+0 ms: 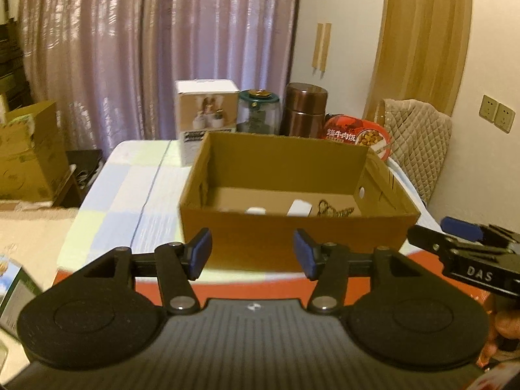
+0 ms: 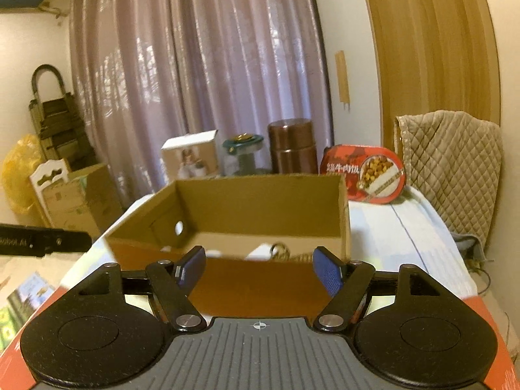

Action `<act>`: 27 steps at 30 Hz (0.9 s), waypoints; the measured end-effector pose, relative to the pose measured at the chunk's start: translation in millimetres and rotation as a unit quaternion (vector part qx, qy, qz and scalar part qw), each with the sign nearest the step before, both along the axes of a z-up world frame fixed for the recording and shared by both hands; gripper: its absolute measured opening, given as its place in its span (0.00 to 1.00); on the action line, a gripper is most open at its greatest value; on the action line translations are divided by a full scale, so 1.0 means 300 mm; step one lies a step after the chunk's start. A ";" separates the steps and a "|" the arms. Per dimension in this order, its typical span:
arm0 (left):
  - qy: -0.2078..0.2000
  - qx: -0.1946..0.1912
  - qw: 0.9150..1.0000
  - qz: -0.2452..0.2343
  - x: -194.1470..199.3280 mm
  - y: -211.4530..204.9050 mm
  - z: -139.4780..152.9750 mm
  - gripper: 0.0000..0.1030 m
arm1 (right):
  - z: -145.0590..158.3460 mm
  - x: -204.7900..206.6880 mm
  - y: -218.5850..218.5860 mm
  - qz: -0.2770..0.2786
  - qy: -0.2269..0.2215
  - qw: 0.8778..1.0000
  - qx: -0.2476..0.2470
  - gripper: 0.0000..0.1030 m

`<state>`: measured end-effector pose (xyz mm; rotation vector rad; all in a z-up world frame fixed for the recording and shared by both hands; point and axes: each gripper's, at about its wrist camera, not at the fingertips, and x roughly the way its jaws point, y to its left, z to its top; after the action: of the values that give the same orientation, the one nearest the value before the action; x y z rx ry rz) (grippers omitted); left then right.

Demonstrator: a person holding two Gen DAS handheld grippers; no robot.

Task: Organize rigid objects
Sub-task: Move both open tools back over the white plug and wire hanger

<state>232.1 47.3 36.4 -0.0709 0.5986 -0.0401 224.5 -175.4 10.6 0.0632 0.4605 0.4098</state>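
Both jaws spread, empty; only the left view shows the right gripper (image 1: 461,237) beside the cardboard box (image 1: 292,227).

The left gripper (image 1: 252,253) is matte black, with two round black housings flanking a grey ribbed centre plate stamped with a small white mark. Black link arms, pinned with silver screws, run forward from that plate to fingers faced with dark blue pads (image 1: 201,253). The right gripper (image 2: 259,269) is built alike: the same ribbed grey plate, here bearing a white crosshair mark, black links, silver screws and blue textured pads (image 2: 329,273). Seen from the left camera, its black side carries white letters "DAS".
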 end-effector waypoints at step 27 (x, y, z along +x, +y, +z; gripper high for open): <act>0.051 -0.005 0.996 0.080 -0.592 0.085 -0.054 0.55 | -0.003 -0.575 0.008 0.038 0.073 0.997 0.012 0.70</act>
<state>54.5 72.6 20.3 -0.1298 0.6929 0.1159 52.0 -173.0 9.7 0.0987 0.6036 0.4882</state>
